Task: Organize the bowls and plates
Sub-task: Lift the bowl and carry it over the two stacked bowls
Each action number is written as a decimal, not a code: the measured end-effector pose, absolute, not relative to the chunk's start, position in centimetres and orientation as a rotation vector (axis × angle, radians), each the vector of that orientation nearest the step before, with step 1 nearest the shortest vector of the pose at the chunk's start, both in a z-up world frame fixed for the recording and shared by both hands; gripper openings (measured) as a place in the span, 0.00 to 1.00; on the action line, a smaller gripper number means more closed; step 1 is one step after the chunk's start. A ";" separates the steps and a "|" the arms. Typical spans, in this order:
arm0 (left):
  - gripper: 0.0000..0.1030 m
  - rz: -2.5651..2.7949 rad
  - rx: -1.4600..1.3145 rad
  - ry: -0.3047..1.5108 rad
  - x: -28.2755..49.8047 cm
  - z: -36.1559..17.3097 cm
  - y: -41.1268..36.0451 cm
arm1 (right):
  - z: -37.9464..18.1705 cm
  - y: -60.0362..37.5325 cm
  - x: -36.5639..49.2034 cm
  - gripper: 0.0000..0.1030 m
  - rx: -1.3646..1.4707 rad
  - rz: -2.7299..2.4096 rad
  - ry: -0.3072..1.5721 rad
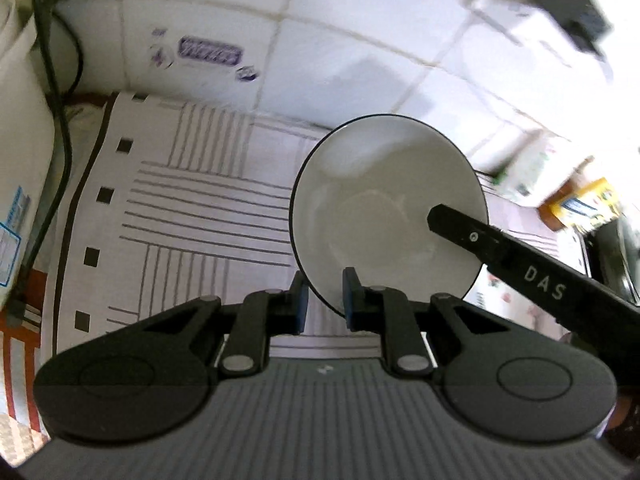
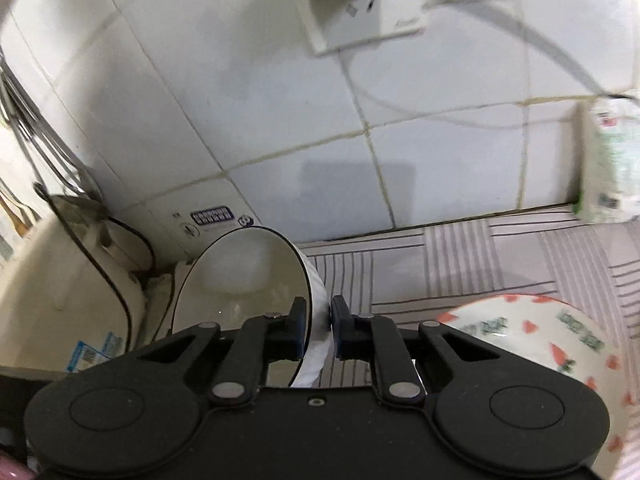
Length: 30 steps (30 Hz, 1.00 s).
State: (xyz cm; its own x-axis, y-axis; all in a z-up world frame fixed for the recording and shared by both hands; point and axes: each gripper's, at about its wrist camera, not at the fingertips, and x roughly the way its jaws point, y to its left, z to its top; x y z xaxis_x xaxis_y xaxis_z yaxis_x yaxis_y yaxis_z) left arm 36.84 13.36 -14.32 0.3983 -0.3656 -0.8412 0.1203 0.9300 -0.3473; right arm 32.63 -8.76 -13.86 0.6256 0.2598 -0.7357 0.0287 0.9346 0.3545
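Observation:
A white bowl with a thin black rim (image 1: 380,200) is held tilted on its side above the striped cloth (image 1: 192,208). My right gripper (image 2: 319,328) is shut on this bowl's wall (image 2: 240,276), one finger inside and one outside; its finger (image 1: 500,252) reaches into the bowl in the left wrist view. My left gripper (image 1: 324,300) stands at the bowl's lower rim, jaws a little apart, rim between them, contact unclear. A white bowl with strawberry print (image 2: 532,336) sits on the cloth to the right.
A tiled wall (image 2: 280,120) rises behind the counter. A cream appliance with a black cable (image 2: 60,292) stands at the left. A green-and-white carton (image 2: 608,168) stands at the back right. A wall socket with a plug (image 2: 360,8) is above. Yellow packages (image 1: 580,204) lie far right.

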 end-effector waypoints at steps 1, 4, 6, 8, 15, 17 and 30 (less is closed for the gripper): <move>0.15 -0.321 -0.231 1.113 36.4 -13.7 12.9 | -13.5 -9.1 32.1 0.16 0.363 0.133 0.879; 0.15 -0.355 -0.189 1.088 35.1 -12.0 11.3 | -11.9 -10.7 30.2 0.16 0.386 0.120 0.847; 0.15 -0.375 -0.172 1.087 34.2 -10.9 10.1 | -10.9 -11.8 29.0 0.16 0.395 0.110 0.822; 0.15 -0.395 -0.153 1.091 33.2 -9.9 8.8 | -10.0 -12.9 27.7 0.16 0.413 0.093 0.803; 0.15 -0.483 -0.076 1.095 30.0 -7.3 3.1 | -7.8 -18.3 23.0 0.16 0.468 0.038 0.747; 0.15 -0.496 -0.036 1.076 29.0 -6.7 1.0 | -7.6 -20.0 21.9 0.16 0.475 0.032 0.749; 0.15 -0.556 0.004 1.096 24.6 -6.0 -11.0 | -6.0 -31.1 16.1 0.16 0.502 0.006 0.718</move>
